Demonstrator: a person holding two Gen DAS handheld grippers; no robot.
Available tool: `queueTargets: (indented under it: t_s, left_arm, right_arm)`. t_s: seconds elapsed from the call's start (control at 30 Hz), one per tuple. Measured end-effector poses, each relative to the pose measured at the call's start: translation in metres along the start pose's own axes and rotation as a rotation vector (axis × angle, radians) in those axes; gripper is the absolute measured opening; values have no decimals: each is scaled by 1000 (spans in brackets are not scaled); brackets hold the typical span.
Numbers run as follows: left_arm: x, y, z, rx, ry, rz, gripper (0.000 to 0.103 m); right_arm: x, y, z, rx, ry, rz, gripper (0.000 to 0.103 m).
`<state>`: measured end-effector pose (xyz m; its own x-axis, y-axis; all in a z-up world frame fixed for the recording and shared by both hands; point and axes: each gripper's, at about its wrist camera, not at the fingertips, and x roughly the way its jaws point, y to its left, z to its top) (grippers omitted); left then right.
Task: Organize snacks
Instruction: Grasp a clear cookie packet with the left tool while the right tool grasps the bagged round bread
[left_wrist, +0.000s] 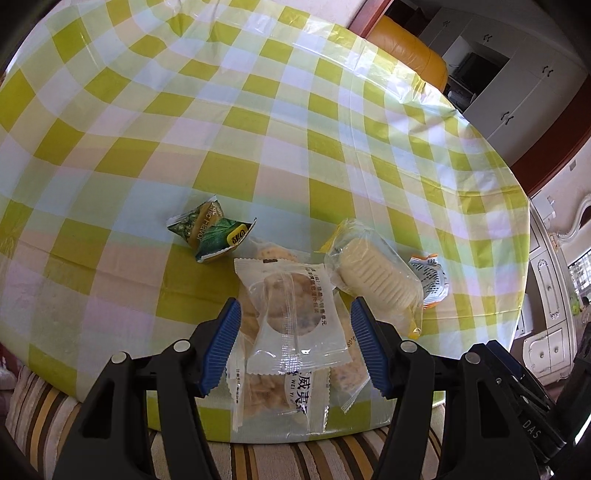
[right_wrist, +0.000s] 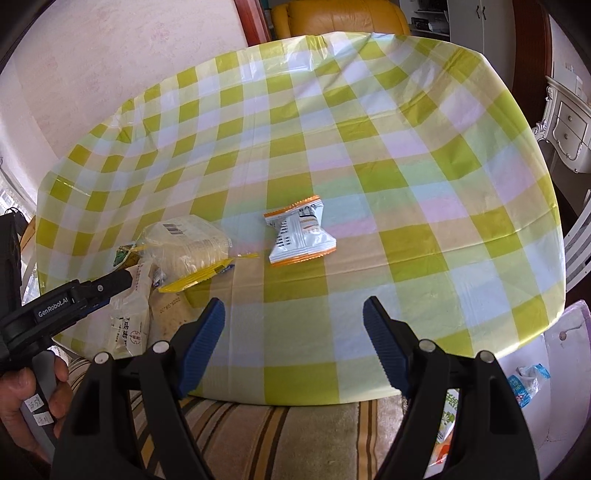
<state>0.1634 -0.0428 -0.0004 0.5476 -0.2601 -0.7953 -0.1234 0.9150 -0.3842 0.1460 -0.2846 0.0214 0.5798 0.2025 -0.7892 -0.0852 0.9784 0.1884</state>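
My left gripper (left_wrist: 293, 343) is shut on a clear biscuit packet (left_wrist: 291, 314), its blue pads at either side. It hangs just above a pile of similar clear packets (left_wrist: 266, 395) at the near edge of the checked table (left_wrist: 258, 129). A green packet (left_wrist: 208, 234) lies left of the pile. To the right lie a clear pack of rice crackers (left_wrist: 373, 277) and a white-and-orange packet (left_wrist: 432, 280). My right gripper (right_wrist: 293, 343) is open and empty over the near table edge, and the white-and-orange packet (right_wrist: 301, 236) lies ahead of it. The left gripper (right_wrist: 110, 286) shows at its left.
A striped cushion (right_wrist: 277, 435) lies under the table's near edge. A person's hand (right_wrist: 22, 391) holds the left gripper's handle. A yellow leather chair (right_wrist: 340, 18) stands behind the table and white cabinets (left_wrist: 517, 92) at the right. A few wrappers (right_wrist: 528, 384) lie low right.
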Motion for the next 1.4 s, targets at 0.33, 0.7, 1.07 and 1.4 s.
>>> queueTargets:
  t_s: [0.33, 0.7, 1.07, 1.4]
  left_arm:
    - [21, -5, 7, 52, 43, 34, 59]
    - [23, 8, 8, 34, 42, 35, 48]
    - [12, 22, 8, -36, -34, 3, 47]
    - [7, 22, 9, -37, -72, -2, 48]
  right_arm:
    - [20, 33, 18, -87, 16, 58, 79]
    - [47, 58, 36, -209, 61, 91, 82]
    - [84, 80, 54, -326, 144, 179, 82]
    - [108, 76, 62, -290, 209, 245, 82]
